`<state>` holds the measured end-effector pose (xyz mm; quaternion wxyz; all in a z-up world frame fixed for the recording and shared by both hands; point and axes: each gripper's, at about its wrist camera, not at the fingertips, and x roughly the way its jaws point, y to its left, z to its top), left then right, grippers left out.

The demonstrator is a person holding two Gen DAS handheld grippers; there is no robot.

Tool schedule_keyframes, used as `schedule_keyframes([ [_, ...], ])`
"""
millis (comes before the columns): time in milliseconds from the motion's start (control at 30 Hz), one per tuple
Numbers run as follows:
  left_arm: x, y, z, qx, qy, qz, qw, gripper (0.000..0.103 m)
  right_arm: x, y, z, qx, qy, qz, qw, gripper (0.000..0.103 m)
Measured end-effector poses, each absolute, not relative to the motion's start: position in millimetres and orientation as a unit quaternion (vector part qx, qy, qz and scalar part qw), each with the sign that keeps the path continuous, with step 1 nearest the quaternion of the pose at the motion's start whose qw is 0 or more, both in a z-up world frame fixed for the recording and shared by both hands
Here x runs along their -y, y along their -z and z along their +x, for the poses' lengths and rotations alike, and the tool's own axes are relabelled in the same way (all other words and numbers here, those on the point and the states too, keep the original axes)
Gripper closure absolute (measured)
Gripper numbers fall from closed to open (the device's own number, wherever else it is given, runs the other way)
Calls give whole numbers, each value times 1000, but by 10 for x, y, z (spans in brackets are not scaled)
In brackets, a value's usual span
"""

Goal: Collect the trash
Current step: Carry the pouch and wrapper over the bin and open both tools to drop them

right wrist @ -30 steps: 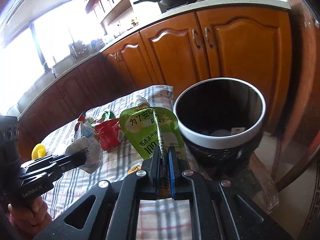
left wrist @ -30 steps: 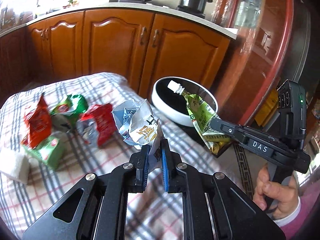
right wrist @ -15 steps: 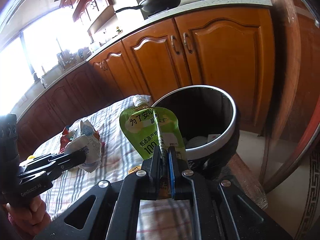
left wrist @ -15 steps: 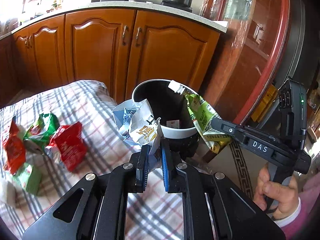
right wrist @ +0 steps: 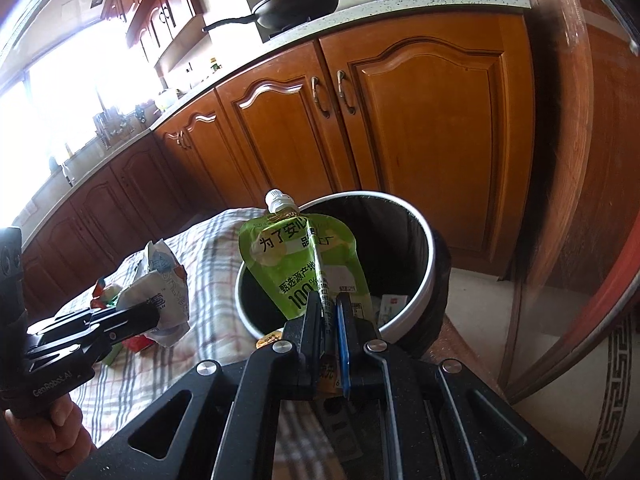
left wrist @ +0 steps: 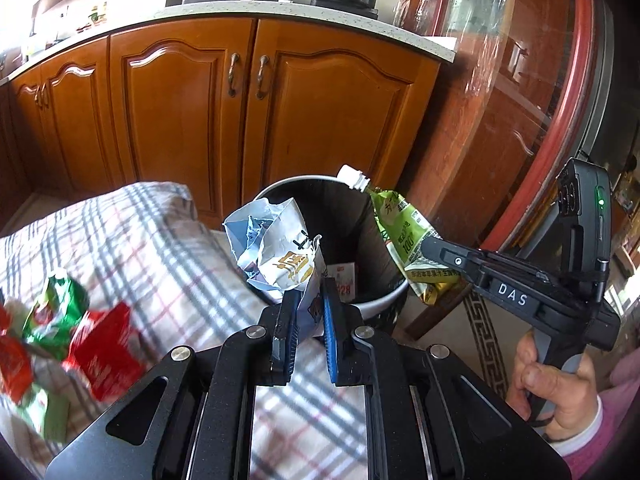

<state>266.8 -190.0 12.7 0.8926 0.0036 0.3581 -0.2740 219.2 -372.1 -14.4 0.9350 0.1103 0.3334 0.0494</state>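
pinching crumpled wrapper [left wrist: 276, 252]: left fingers [left wrist: 286, 320] | pinching green pouch [right wrist: 304, 264]: right fingers [right wrist: 314, 320] | above bin [right wrist: 424, 280]

Open bin mouth, partly screened by two held packets

The mouth of the waste bin [right wrist: 427, 248] is uncovered, with scraps seen lying low inside, so room is left above them. In the right wrist view its near-left part is overlapped by the green spouted pouch [right wrist: 304, 264] pinched in the right gripper [right wrist: 329, 316]; the far and right part of the opening is left free. In the left wrist view its near rim is fronted by the crumpled white wrapper [left wrist: 276, 248] clamped in the left gripper [left wrist: 307, 322]. Behind the bin, passage is closed by cabinet doors [right wrist: 400, 128]; beside it, by the checked tablecloth [left wrist: 132, 240] strewn with red and green wrappers [left wrist: 72, 336].
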Motion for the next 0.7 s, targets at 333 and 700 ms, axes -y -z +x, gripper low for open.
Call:
schedule_keyframes([
  [333, 2152, -130, 2956, -360, 279, 14, 890, 93, 3884, 120, 2420, -335, -36, 104, 936, 96],
  [700, 2304, -22, 3220, -379, 277, 10, 883, 93, 3942, 197, 2688, -349, -33, 99, 931, 96],
])
